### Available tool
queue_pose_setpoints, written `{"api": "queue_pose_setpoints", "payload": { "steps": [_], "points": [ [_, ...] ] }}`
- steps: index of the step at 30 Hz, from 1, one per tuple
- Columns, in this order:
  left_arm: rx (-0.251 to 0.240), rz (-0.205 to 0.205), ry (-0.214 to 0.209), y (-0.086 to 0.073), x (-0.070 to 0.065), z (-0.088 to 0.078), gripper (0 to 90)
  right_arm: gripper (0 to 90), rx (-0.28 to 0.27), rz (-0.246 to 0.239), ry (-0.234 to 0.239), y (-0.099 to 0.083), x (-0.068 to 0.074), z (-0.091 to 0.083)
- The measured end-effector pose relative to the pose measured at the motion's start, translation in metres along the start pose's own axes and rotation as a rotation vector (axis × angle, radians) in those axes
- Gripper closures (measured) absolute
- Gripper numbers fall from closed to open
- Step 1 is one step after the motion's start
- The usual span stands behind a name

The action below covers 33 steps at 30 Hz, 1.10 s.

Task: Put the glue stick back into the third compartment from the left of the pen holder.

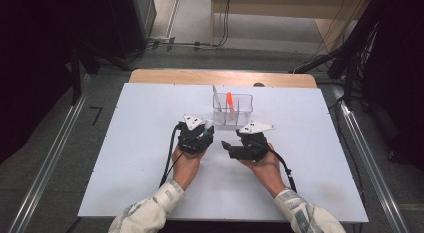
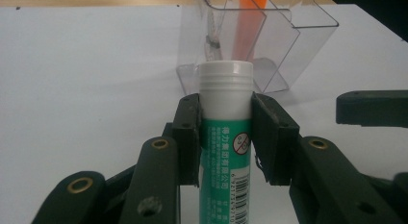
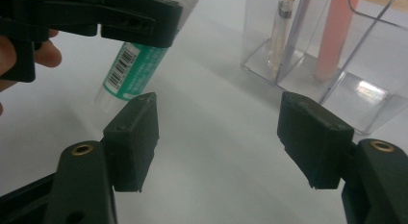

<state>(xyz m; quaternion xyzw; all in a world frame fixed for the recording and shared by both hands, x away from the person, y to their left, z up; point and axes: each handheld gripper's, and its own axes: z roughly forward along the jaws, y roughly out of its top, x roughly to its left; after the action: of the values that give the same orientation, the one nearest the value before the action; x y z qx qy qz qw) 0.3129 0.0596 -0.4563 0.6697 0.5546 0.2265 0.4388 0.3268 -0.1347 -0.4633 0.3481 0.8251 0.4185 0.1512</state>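
Glue stick (image 2: pixel 225 137) — green label, white cap, barcode

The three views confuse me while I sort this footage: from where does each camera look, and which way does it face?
High view: above the person's side, looking forward and down on the white table; both forearms, the left tool and the right tool show.
Left gripper view: rides the left tool, looking along its jaws, shut on a green glue stick, toward the clear organizer.
Right gripper view: rides the right tool, jaws open, facing the organizer; fingers of the left hand show.
Shared: both gripper views show the glue stick and the organizer.
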Motion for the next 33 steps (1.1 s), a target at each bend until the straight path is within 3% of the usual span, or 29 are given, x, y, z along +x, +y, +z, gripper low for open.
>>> {"api": "queue_pose_setpoints", "payload": {
  "steps": [17,33],
  "points": [
    [-0.007,0.011,-0.025,0.009,-0.023,0.01,65.2,30.0,-0.006,0.056,0.069,0.005,0.003,0.01],
    [-0.023,0.015,-0.052,0.011,-0.037,0.011,65.2,35.7,-0.007,0.086,0.083,0.005,0.0,0.018]
  ]
}}
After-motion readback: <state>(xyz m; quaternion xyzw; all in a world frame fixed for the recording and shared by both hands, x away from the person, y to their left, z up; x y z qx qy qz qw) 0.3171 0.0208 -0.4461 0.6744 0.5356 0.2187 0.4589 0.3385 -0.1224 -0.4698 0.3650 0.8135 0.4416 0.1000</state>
